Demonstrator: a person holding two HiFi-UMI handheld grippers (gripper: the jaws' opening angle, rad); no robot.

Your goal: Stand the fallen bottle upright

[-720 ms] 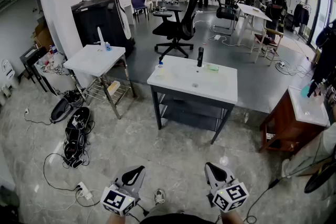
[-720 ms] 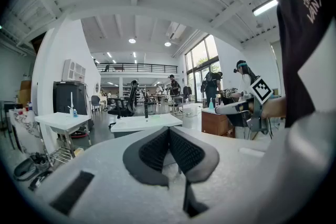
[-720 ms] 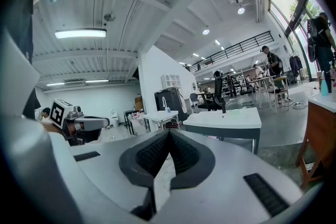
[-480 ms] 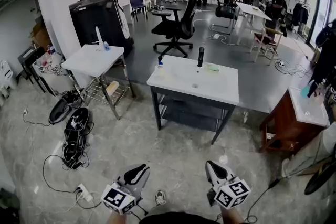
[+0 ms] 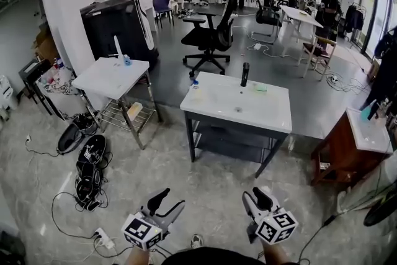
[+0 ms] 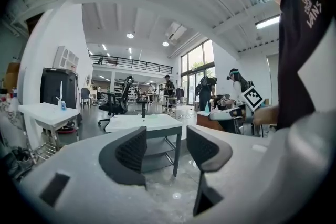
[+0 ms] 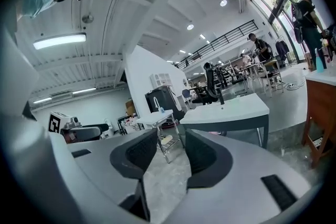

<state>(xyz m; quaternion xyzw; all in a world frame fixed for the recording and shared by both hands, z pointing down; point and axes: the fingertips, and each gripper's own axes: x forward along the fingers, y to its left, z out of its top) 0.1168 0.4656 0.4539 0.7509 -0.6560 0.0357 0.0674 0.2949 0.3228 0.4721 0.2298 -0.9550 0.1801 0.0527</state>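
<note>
The white table [image 5: 217, 99] is a smooth, glossy slab on a dark metal frame with a lower shelf. Near its far edge a small pale green shape lies flat on the top. It looks like the fallen bottle [image 5: 259, 87], though it is too small to make out further. Just beside it on the table a slim dark cylinder [image 5: 244, 74] stands upright. At the table's far left corner sits a small clear container with a blue cap [image 5: 195, 83].

Both grippers hang well short of the table's near side, over the mottled grey stone floor [image 5: 205, 183]. The left gripper [image 5: 169, 200] has its fingers [image 6: 128, 152] apart. They are curved grey shells with ribbed black pads, and only floor shows between them. The right gripper [image 5: 255, 194] likewise has its fingers [image 7: 202, 157] spread and holds nothing.
</note>
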